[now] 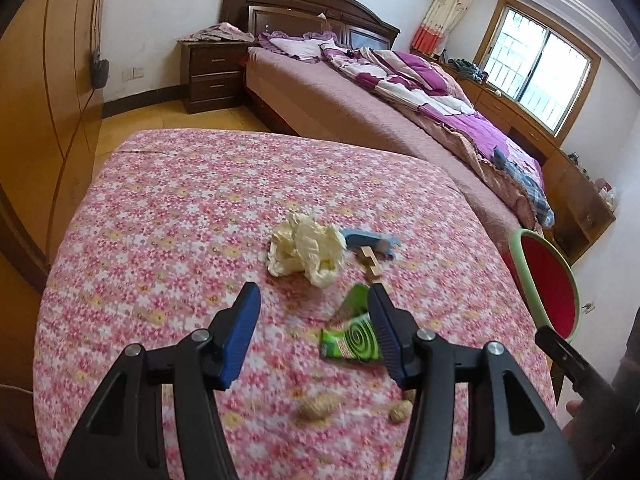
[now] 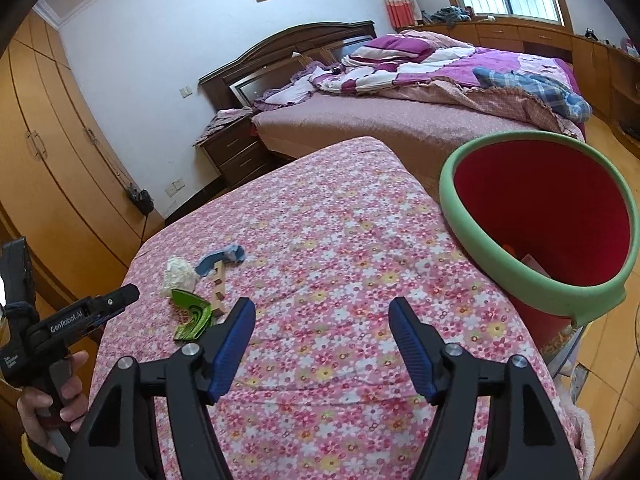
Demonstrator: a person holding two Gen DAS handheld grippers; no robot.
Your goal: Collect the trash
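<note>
Trash lies on a table with a pink floral cloth (image 1: 180, 208): a crumpled cream tissue (image 1: 306, 250), a blue wrapper (image 1: 370, 240), a small wooden piece (image 1: 370, 266), a green spiral-print packet (image 1: 352, 338) and peanut shells (image 1: 320, 406). My left gripper (image 1: 314, 296) is open and empty, just above the cloth, with the green packet beside its right finger. My right gripper (image 2: 322, 312) is open and empty over bare cloth (image 2: 320, 240). A red bin with a green rim (image 2: 536, 216) stands at the table's right edge. The trash also shows in the right wrist view, the tissue (image 2: 178, 274) and packet (image 2: 192, 314).
A large bed (image 1: 360, 92) with purple bedding stands behind the table. A dark nightstand (image 1: 212, 76) is beside it. Wooden wardrobes (image 2: 48, 152) line the left wall. A wooden cabinet (image 1: 560, 160) runs under the window.
</note>
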